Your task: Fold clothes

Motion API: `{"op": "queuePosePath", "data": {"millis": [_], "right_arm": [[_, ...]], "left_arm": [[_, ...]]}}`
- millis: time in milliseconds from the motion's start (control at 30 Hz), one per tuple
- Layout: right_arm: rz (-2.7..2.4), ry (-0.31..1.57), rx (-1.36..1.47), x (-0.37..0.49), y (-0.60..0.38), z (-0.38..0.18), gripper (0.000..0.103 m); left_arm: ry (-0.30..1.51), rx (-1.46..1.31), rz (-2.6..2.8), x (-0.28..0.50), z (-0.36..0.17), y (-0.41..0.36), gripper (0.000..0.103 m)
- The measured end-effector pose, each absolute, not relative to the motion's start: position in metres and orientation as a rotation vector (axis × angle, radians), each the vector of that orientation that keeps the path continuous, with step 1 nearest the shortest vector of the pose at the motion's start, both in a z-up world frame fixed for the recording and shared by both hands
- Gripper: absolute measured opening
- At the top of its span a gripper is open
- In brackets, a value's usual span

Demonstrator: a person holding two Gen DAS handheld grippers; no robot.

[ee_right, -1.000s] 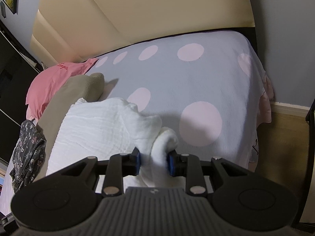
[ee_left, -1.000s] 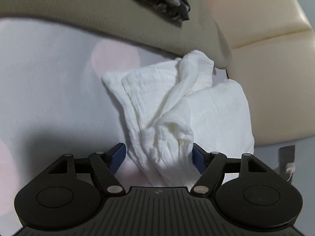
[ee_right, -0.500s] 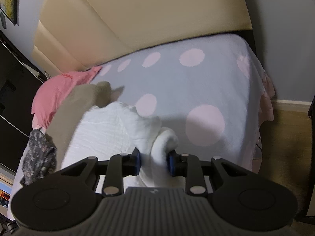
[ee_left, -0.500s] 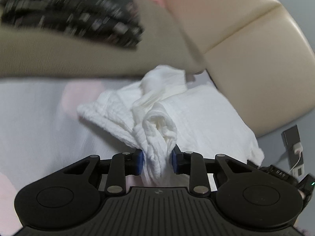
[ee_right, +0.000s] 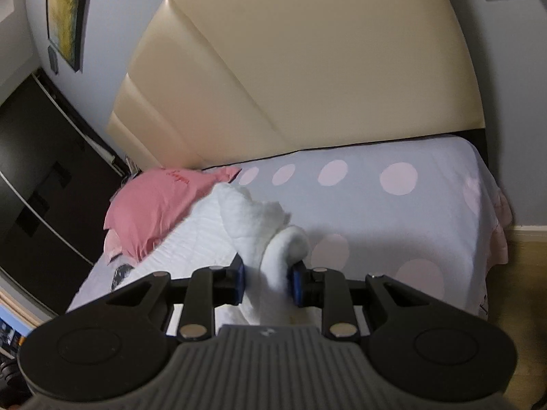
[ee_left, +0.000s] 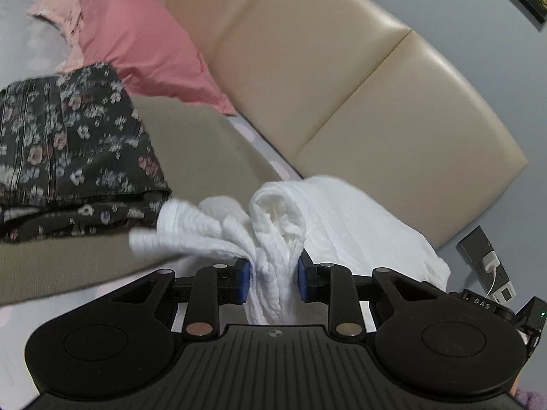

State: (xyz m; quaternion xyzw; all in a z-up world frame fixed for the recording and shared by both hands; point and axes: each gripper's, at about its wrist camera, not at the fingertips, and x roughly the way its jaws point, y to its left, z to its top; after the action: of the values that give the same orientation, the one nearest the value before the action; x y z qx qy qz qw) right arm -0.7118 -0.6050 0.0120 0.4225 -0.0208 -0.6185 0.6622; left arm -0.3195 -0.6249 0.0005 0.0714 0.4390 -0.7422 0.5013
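White cloth is bunched low and centre in both views, so you can't make out its shape or long axis; your left gripper and right gripper each pinch a fold, with the bed behind

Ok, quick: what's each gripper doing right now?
Left gripper: shut on the white cloth.
Right gripper: shut on the same white cloth.
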Motion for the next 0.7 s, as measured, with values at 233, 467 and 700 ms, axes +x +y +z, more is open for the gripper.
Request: {"op": "queuePosePath", "data": {"millis": [233,467,700], "right_arm": [[-1.47,0.107,1.092,-0.715,-0.619,-0.057,0.028],[-1.493,0.141,1.154,-0.726,-0.619,-0.098,0.028],[-1.561,0.225,1.113,-0.717,-0.619,-0.098,0.05]], "left_arm": [[1.22,0.324,-1.695,-0.328,-0.093,-0.632,0.024],[1.265,0.321,-1.679,-0.323,-0.129,-0.627,0.025],[1.205,0.344,-1.671,-0.323,-0.114,-0.614,0.042]]}}
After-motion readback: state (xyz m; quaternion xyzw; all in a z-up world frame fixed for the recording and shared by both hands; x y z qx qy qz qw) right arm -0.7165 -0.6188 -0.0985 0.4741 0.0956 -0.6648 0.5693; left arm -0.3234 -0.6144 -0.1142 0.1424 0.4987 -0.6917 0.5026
